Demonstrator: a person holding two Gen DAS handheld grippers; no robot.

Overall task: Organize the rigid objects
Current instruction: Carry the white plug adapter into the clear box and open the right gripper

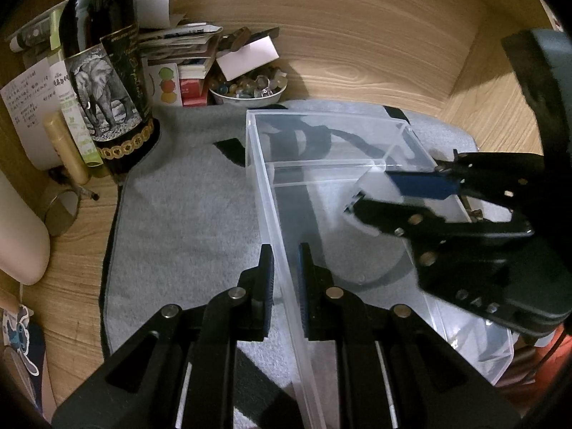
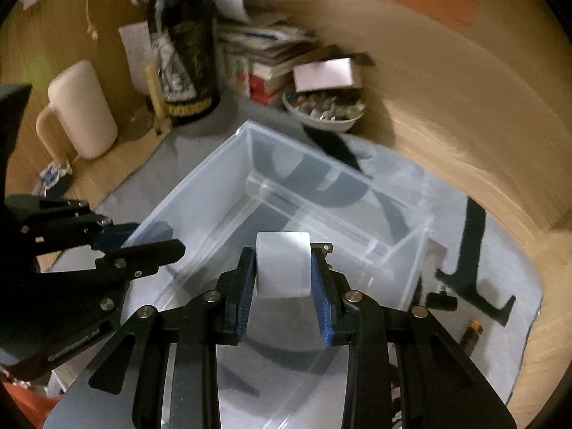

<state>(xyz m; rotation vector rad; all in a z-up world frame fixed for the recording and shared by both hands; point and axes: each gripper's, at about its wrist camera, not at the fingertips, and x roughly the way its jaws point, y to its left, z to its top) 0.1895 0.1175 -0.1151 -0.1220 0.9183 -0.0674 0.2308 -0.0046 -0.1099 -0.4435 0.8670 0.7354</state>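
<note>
A clear plastic box (image 1: 321, 136) with an inner divider lies on a grey cloth (image 1: 186, 207). My left gripper (image 1: 286, 279) is shut on the box's near left wall. In the right wrist view the left gripper (image 2: 150, 243) holds the box's (image 2: 200, 178) left wall. My right gripper (image 2: 282, 268) is shut on a white cylindrical container (image 2: 282, 264) and holds it above the box's open compartment. In the left wrist view the right gripper (image 1: 375, 193) reaches in over the box's right side; the container there is blurred.
A dark bottle with an elephant label (image 1: 103, 82), a bowl of small trinkets (image 1: 246, 89), stacked books and papers (image 1: 186, 53) and a beige mug (image 2: 82, 111) stand at the back. A black bracket (image 2: 472, 264) and a small brown item (image 2: 472, 332) lie on the cloth right of the box.
</note>
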